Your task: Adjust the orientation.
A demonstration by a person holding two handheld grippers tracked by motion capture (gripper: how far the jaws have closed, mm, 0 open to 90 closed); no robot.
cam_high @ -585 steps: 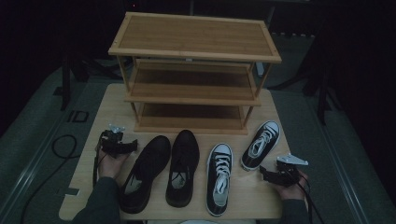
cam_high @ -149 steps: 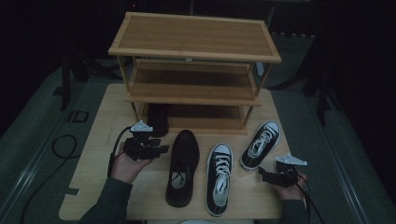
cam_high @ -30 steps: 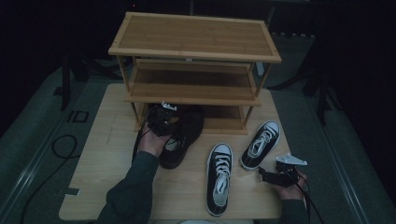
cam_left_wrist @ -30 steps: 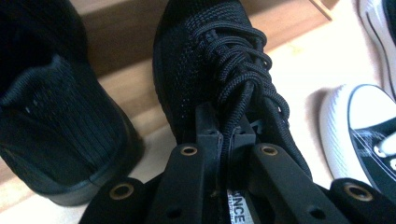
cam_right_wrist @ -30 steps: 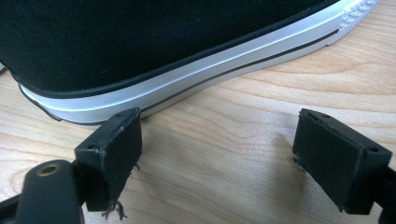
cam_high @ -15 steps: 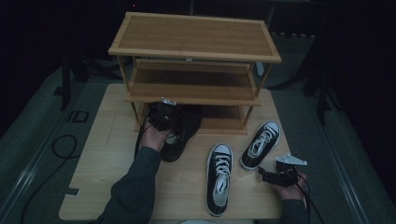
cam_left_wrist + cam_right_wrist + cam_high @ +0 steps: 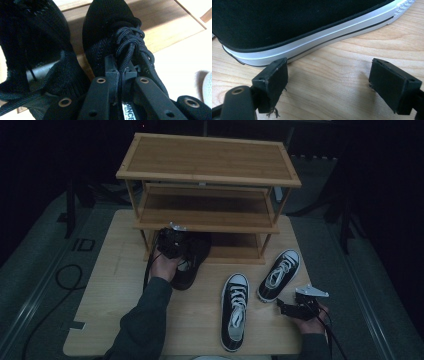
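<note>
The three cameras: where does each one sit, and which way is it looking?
High view: above the person's side, looking forward and down on the table and shoe rack; both forearms enter from below.
Left gripper view: rides the left tool, looking along its jaws, shut on the laces of a black shoe.
Right gripper view: rides the right tool, low over the table, jaws apart beside a sneaker.
Shared: the high view also shows the black shoe.
</note>
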